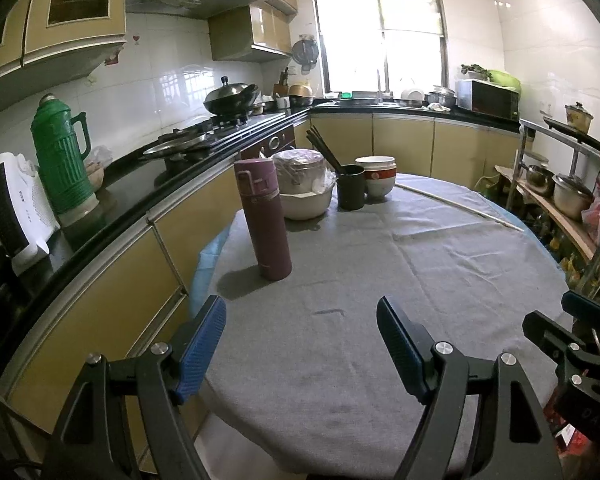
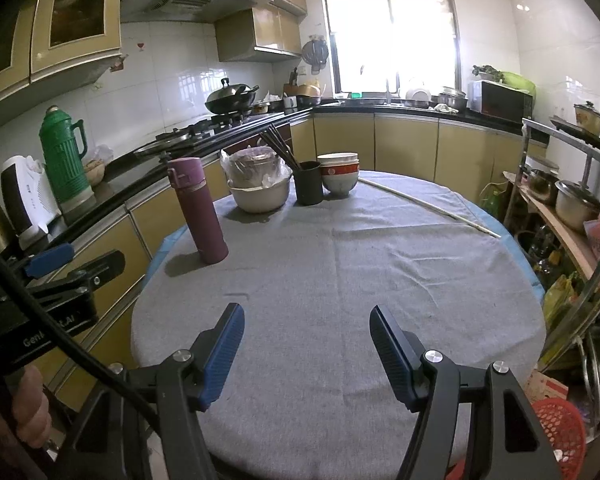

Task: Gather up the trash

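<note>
Both claws are wide open w/ nothing in them: left gripper point(image 1: 300, 348) and right gripper point(image 2: 306, 350) hang over the near edge of the round table point(image 2: 380, 280). Red trash basket point(image 2: 562, 428) sits on the floor, right of the table. Purple bottle point(image 1: 263, 219) stands upright, far-left on the cloth.

Round table point(image 2: 340, 300) covered by a grey cloth point(image 1: 380, 280) over a blue underlayer showing at the edges. Standing on the cloth, left side: purple flask point(image 2: 198, 210), upright. Far edge: cream bowl point(image 2: 260, 198) holding a plastic-wrapped pot, black chopstick holder point(image 2: 309, 188) just beside it, then stacked bowls point(image 2: 339, 176). A thin white stick point(image 2: 428, 206) lies far right.
</note>
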